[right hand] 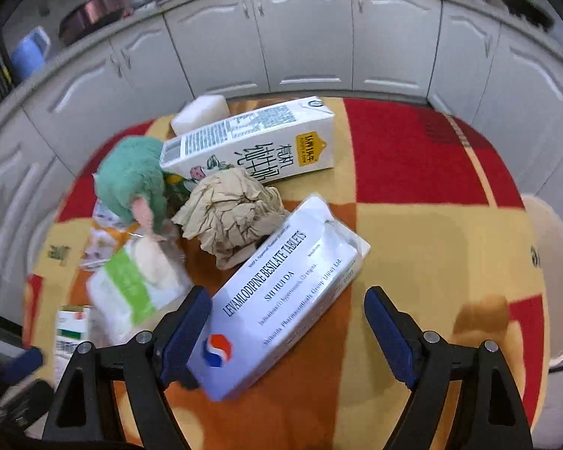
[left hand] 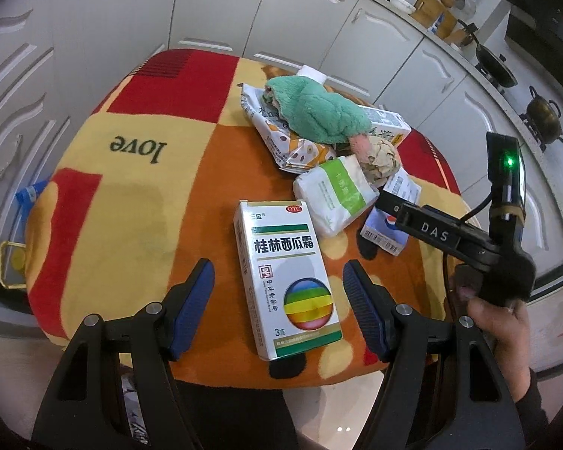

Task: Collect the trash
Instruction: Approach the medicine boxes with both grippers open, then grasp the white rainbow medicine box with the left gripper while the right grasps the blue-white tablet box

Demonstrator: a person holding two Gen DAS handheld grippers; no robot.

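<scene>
My left gripper [left hand: 277,279] is open, its blue pads on either side of a white medicine box with a rainbow ball [left hand: 285,281] lying flat near the table's front edge. My right gripper [right hand: 287,309] is open around a white tablet box with a red-blue logo [right hand: 277,300], whose near end lies against the left pad [right hand: 187,330]. That box also shows in the left wrist view [left hand: 384,232], under the right gripper's body [left hand: 450,236]. Behind lie a crumpled paper ball [right hand: 229,213], a milk carton [right hand: 251,142], a green-white packet [right hand: 135,292] and a green cloth [right hand: 131,180].
The table wears a red, orange and yellow cloth [left hand: 131,187] with "love" on it. A snack wrapper [left hand: 281,138] lies under the green cloth. A white bin rim [right hand: 559,281] stands at the table's right. White kitchen cabinets [right hand: 304,37] run behind.
</scene>
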